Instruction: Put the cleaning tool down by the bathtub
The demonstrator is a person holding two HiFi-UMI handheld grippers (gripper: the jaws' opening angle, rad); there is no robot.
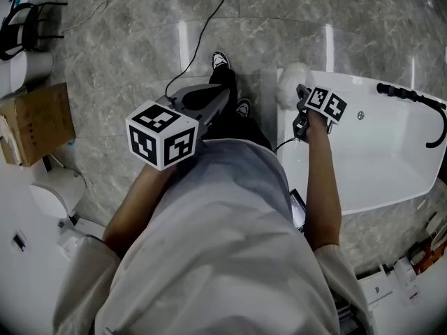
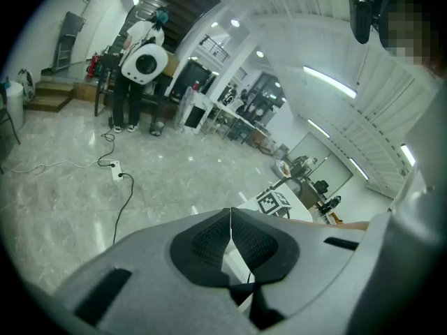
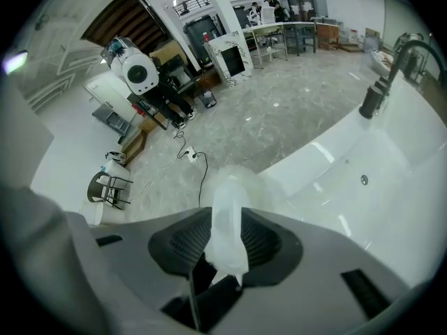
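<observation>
The cleaning tool has a fluffy white head (image 1: 292,84) and a translucent white handle (image 3: 227,225). Its head lies at the near left corner of the white bathtub (image 1: 353,79), on the rim. My right gripper (image 1: 302,96) is over that corner, and the handle stands between its jaws, which are spread wide beside it. In the right gripper view the fluffy head (image 3: 241,183) sits just past the pads, against the bathtub's rim (image 3: 328,155). My left gripper (image 1: 222,95) hangs over the floor left of the tub, shut and empty, its pads meeting (image 2: 230,218).
A black faucet (image 1: 418,98) arches over the tub's far end. A black cable (image 1: 202,33) runs over the marble floor to a socket strip. A cardboard box (image 1: 35,121) and white fixtures (image 1: 56,190) stand at the left. The person's shoes (image 1: 221,61) are beside the tub.
</observation>
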